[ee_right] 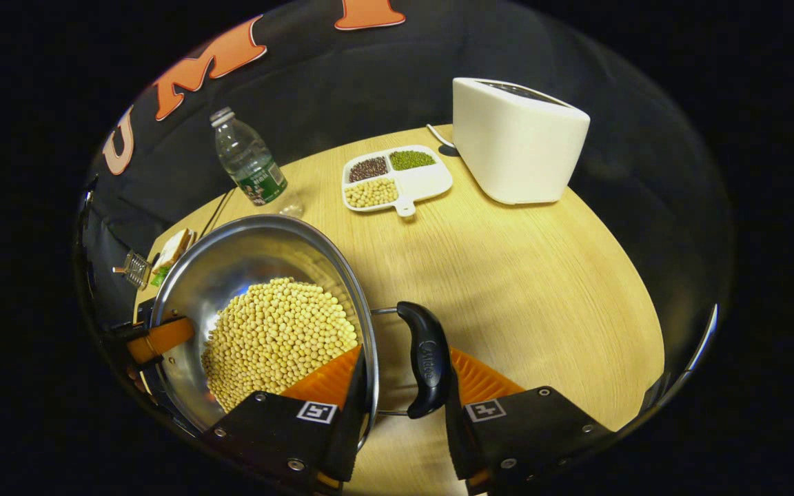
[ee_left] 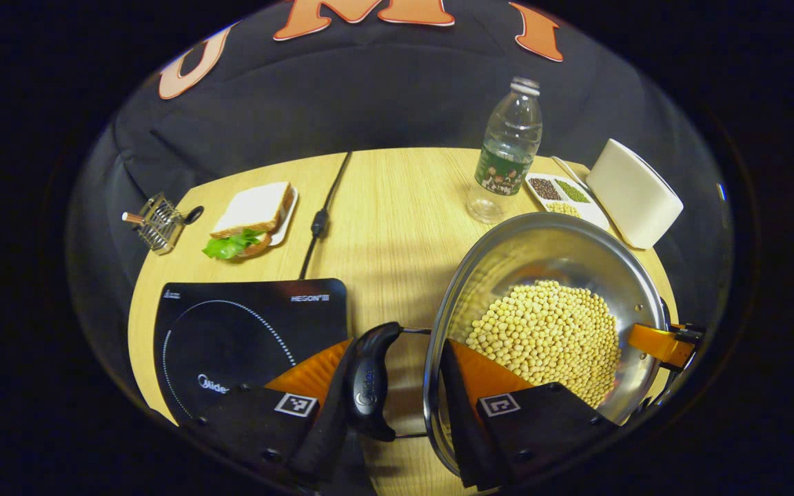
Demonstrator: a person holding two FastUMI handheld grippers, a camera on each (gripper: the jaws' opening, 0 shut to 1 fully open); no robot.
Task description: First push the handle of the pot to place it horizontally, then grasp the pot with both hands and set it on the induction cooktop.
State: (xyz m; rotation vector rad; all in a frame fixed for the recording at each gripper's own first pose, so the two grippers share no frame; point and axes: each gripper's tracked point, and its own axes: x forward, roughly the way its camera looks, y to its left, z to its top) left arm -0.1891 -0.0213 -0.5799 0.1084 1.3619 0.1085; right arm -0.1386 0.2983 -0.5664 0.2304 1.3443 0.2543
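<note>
A round, polished steel pot [ee_left: 542, 262], heaped with small pale soybeans [ee_left: 548, 334], sat on the pale wood-grain table [ee_left: 397, 227] just right of the flat, glossy black induction cooktop [ee_left: 245, 331]. The left gripper [ee_left: 397, 386] straddled the pot's near edge, one finger outside the curved black handle [ee_left: 369, 379] and the other inside the rim; whether both pressed I could not tell. The right gripper [ee_right: 400, 386] sat likewise at the opposite black handle [ee_right: 426, 358], one finger inside the rim, one beyond the handle, grip unclear. Behind stood a ribbed clear plastic bottle [ee_left: 507, 151], a divided white dish [ee_right: 397, 180] of beans, and a smooth white toaster [ee_right: 517, 141].
</note>
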